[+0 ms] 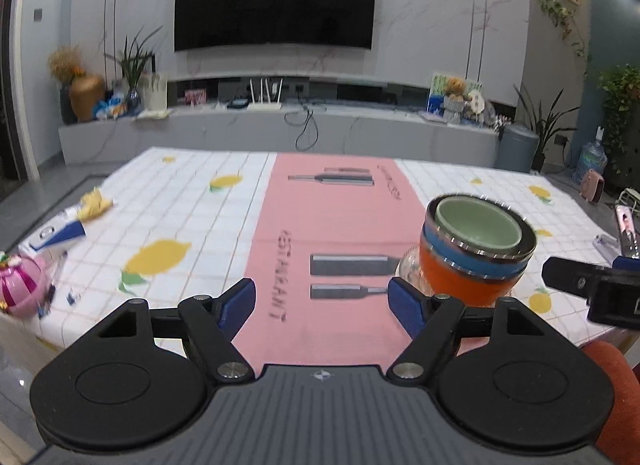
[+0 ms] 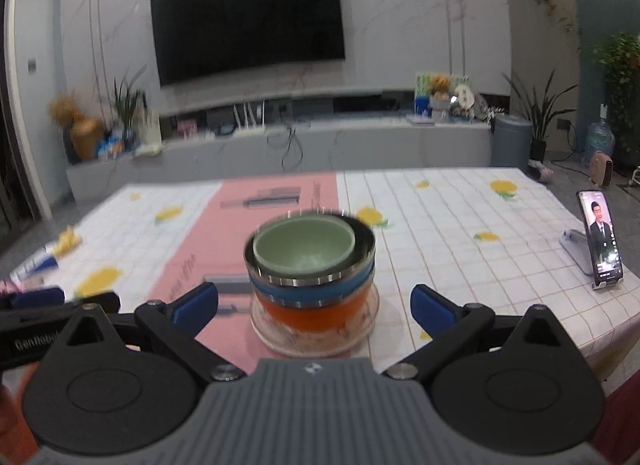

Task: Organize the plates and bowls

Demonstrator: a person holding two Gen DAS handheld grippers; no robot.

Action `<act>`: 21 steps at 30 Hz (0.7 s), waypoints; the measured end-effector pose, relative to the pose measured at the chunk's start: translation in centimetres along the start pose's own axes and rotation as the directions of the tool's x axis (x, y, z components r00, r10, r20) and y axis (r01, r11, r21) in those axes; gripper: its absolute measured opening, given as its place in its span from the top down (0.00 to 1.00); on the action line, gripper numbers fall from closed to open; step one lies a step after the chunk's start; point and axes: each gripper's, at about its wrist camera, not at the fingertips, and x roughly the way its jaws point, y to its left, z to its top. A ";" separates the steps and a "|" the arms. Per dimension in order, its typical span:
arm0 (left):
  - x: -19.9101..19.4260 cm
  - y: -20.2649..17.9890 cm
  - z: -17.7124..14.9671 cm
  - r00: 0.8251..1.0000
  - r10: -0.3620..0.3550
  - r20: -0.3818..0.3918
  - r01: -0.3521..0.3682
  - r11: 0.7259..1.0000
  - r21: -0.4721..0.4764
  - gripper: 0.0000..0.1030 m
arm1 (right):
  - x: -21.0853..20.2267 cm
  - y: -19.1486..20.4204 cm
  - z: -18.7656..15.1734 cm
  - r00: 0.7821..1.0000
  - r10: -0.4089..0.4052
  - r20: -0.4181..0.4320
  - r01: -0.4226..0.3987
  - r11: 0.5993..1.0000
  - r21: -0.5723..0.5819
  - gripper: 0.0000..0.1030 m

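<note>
Both grippers gape wide, nothing between the blue ribbed pads: left gripper [image 1: 322, 305] over the pink runner [image 1: 332, 225], right gripper [image 2: 314, 303] facing the bowl stack [image 2: 312, 269]. Orange, blue, steel-rimmed, pale green bowls nest on what looks like a glass plate [image 2: 316, 339], near the table's [image 2: 460, 225] front edge. Beyond, a phone [image 2: 600, 239] stands propped at the right edge.

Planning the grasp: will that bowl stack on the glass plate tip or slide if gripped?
The bowl stack is tall for its base and leans slightly, so probably tippy. The glass plate under it looks smooth and breakable: the stack may slide.
</note>
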 end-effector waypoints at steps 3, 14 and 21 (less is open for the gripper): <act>0.7 -0.3 -0.6 0.999 0.027 -0.039 -0.026 0.999 0.038 0.11 | 1.3 -0.2 -0.4 0.999 -0.003 -0.045 0.003 1.000 -0.003 0.03; 2.2 -1.4 -2.2 0.993 0.038 -0.111 -0.026 0.993 0.111 0.11 | 3.4 0.5 -2.2 0.991 0.003 -0.131 -0.007 0.999 -0.032 0.03; 2.3 -1.4 -1.9 0.994 0.038 -0.103 -0.027 0.993 0.114 0.11 | 3.6 0.6 -2.3 0.990 0.010 -0.139 -0.015 0.999 -0.032 0.03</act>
